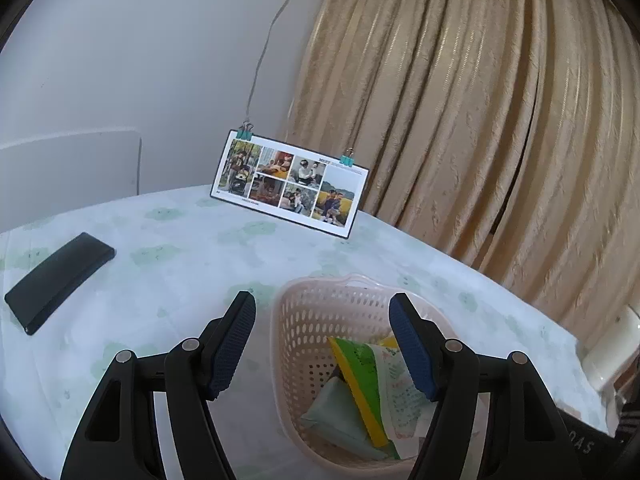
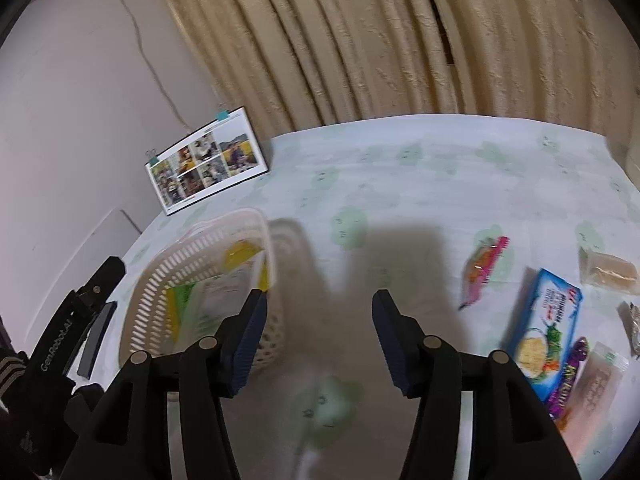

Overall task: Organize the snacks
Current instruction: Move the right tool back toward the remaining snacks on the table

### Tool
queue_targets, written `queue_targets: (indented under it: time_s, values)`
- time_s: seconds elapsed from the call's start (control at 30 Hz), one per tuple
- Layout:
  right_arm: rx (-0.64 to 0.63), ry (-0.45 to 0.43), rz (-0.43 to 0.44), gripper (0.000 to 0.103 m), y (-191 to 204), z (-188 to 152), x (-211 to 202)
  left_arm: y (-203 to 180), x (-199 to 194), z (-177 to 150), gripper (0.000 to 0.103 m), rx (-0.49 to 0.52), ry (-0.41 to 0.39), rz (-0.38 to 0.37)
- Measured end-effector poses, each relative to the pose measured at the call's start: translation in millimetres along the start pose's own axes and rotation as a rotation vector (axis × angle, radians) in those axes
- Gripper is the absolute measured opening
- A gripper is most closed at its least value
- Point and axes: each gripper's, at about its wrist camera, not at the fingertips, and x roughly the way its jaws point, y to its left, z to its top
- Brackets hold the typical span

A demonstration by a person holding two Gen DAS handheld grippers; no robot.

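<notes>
The left gripper [image 1: 322, 344] is seen spread wide and empty, held just above the near rim of the pink perforated basket [image 1: 304, 312], which stands on the tabletop [image 1: 180, 248]. Inside the basket, below and between the gripper's fingers, a green-and-yellow packet [image 1: 360, 384] leans on edge over a pale green pouch [image 1: 336, 416].

The right gripper [image 2: 318, 328] is likewise released, with nothing between its pads; bare cloth and its own shadow lie ahead of it. The basket is to its left, touching or just beside the left finger as seen in this blurred view. To its right, well apart from the basket, the remaining snacks are spread: a slim pink-and-orange packet [image 2: 484, 268], a blue box [image 2: 548, 328], a purple wrapper [image 2: 572, 376] beside it, and a tan wrapped bar [image 2: 608, 272] farther off.

The blue box is judged stiff and light; it would best be pinched across its narrow sides near the middle. The film packets are judged soft, crinkly and slippery, so a grip across the body rather than a sealed end would be safer. Contents may be brittle, so gentle closing is advised.
</notes>
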Motion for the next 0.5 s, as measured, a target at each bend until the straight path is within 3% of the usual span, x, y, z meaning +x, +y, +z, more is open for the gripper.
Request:
queue_targets:
  time_s: [0.5]
  values:
    - [0.07, -0.023, -0.11, 0.054, -55, -7, -22, -12, 3, -5, 0.07, 0.058, 0.007, -0.001]
